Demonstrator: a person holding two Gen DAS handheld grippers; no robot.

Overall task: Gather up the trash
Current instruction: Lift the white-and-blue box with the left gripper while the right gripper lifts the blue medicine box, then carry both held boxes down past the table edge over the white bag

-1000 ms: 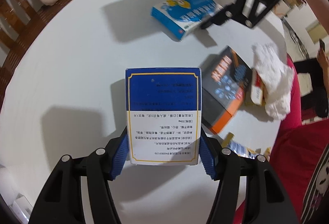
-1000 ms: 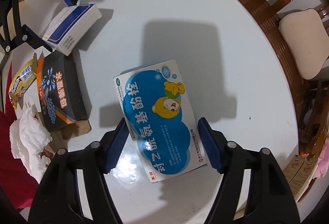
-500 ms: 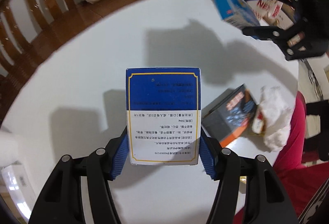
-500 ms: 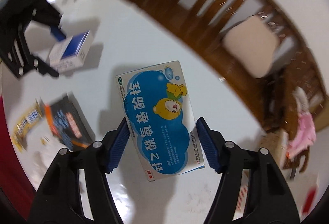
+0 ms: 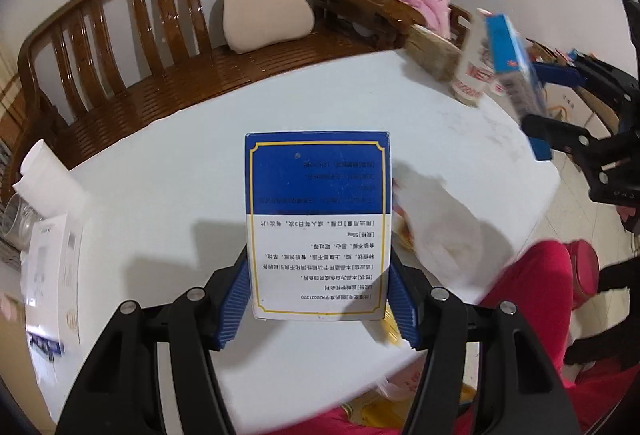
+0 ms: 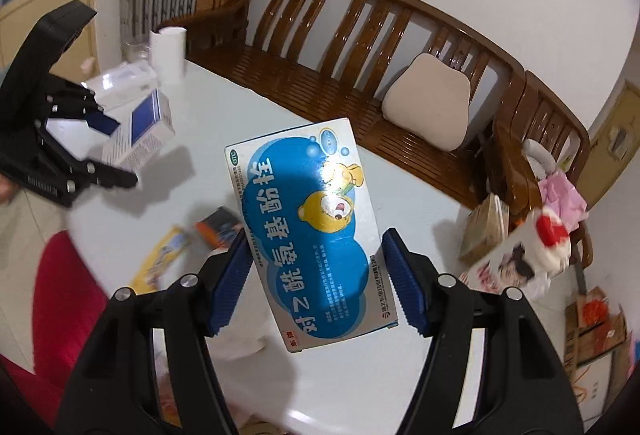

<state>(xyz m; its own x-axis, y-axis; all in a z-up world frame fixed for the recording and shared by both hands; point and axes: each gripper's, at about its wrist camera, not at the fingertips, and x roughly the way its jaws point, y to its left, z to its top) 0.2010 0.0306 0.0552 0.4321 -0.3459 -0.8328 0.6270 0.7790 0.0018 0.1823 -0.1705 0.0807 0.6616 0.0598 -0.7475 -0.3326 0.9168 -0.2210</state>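
Blue "OTC" box (image 6: 310,235) clamped in right hand-held gripper (image 6: 316,279).

Both boxes (blue-and-white box (image 5: 318,223), bear box (image 6: 310,231)) now higher above table (image 5: 168,195).

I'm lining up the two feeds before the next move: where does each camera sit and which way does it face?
Left wrist: on the left tongs, facing forward over the white table to the wooden bench; own fingers clamp the dark blue box; right tongs at right.
Right wrist: on the right tongs, facing bench and window; own fingers hold the cartoon bear box; left tongs at left.
Shared: both boxes, table, bench, beige cushion.
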